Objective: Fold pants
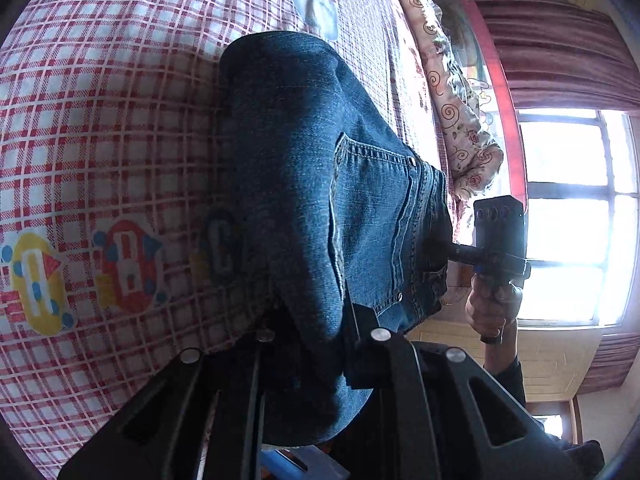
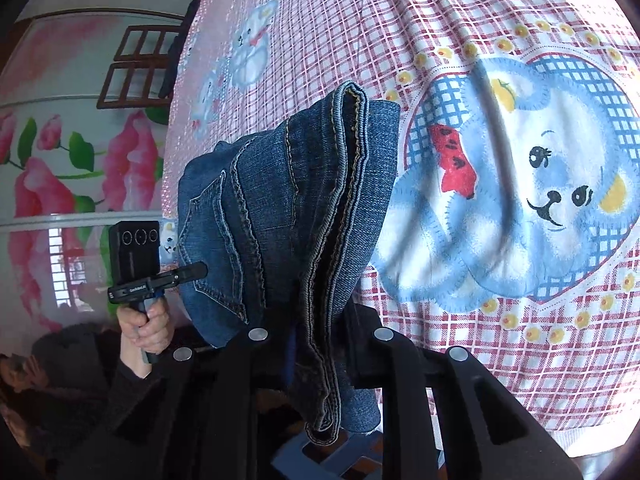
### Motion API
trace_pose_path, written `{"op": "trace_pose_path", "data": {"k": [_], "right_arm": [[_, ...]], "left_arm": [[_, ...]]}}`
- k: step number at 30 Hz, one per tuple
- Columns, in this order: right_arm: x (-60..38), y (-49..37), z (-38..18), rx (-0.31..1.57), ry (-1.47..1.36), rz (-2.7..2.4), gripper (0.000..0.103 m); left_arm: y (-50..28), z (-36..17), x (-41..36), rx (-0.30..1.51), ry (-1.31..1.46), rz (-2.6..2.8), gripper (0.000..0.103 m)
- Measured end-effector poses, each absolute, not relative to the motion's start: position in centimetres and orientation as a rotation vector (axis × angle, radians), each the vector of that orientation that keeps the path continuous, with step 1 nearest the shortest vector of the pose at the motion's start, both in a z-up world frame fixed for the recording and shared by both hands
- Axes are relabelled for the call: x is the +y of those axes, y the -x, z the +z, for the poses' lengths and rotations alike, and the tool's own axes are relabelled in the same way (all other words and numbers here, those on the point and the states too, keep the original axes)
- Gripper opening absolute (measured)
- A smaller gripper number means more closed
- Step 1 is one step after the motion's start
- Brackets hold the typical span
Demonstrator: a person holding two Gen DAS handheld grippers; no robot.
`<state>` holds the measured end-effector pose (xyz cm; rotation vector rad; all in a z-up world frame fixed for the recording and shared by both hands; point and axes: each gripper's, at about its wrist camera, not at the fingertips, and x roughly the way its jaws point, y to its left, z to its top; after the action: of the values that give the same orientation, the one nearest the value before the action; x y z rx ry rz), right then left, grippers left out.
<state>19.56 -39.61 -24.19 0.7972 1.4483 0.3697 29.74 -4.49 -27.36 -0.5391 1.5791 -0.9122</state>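
Note:
Dark blue jeans (image 1: 320,184), folded into a thick bundle, hang above the checked bed sheet (image 1: 100,140). My left gripper (image 1: 320,344) is shut on one end of the bundle; the denim fills its jaws. My right gripper (image 2: 320,344) is shut on the other end, where the stacked hems and seams (image 2: 320,200) show. In the left wrist view the right gripper (image 1: 452,248) reaches into the waistband side. In the right wrist view the left gripper (image 2: 192,272) touches the pocket side of the jeans.
The bed sheet (image 2: 500,60) has red checks and printed bears. A floral quilt (image 1: 452,92) lies along the bed's far edge by a red headboard (image 1: 508,112). A bright window (image 1: 576,216) and a flower-painted wall (image 2: 60,160) are beyond.

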Motion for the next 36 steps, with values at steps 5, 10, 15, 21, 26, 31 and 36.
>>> {"op": "trace_pose_path", "data": {"k": [5, 10, 15, 21, 26, 31, 36], "right_arm": [[-39.2, -20.5, -22.0, 1.418, -0.778, 0.383, 0.017], [-38.7, -23.0, -18.6, 1.361, -0.765, 0.42, 0.017], [-37.7, -27.4, -16.9, 1.33, -0.739, 0.439, 0.017], [-36.4, -32.6, -19.5, 1.365, -0.721, 0.44, 0.017], [-35.9, -35.1, -22.3, 1.404, -0.722, 0.424, 0.017], [-35.8, -35.5, -24.7, 1.443, -0.705, 0.389, 0.017], [-36.0, -34.9, -26.5, 1.454, -0.698, 0.367, 0.017]], "left_arm": [[-30.0, -25.3, -4.7, 1.525, 0.526, -0.947, 0.012], [-31.9, -22.0, -3.8, 1.452, 0.53, -0.968, 0.012], [-35.4, -19.8, -2.8, 1.413, 0.514, -0.954, 0.012], [-39.4, -22.1, -1.6, 1.43, 0.524, -0.891, 0.012], [-41.3, -24.2, -1.1, 1.453, 0.526, -0.874, 0.012], [-41.9, -26.6, -1.9, 1.485, 0.534, -0.858, 0.012], [-41.7, -28.6, -1.0, 1.495, 0.549, -0.844, 0.013]]}}
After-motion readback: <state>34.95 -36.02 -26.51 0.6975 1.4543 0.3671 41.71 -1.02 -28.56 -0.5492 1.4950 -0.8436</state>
